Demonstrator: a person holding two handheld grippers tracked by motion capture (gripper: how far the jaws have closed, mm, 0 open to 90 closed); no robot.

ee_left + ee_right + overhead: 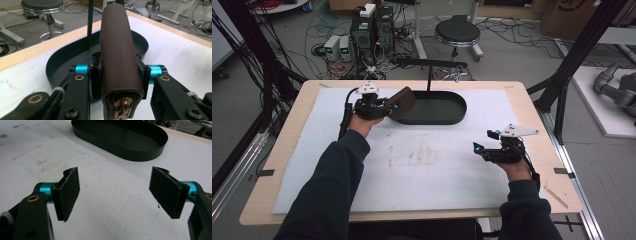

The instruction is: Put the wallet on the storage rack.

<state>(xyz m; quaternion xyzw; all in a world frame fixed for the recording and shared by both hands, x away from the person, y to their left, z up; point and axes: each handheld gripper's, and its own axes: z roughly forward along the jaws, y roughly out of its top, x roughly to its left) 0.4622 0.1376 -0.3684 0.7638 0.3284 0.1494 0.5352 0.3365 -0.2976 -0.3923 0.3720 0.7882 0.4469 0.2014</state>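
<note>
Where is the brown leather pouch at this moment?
The brown leather pouch is clamped in the left hand-held gripper, held at the left end of the black oval tray at the table's far side in the high view.

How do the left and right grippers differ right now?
The left gripper is shut on a brown pouch; the right gripper is open and holds nothing. The left gripper is at the edge of the black tray; the right gripper sits nearer the person, over the white mat. Both have black jaws with teal fittings.
</note>
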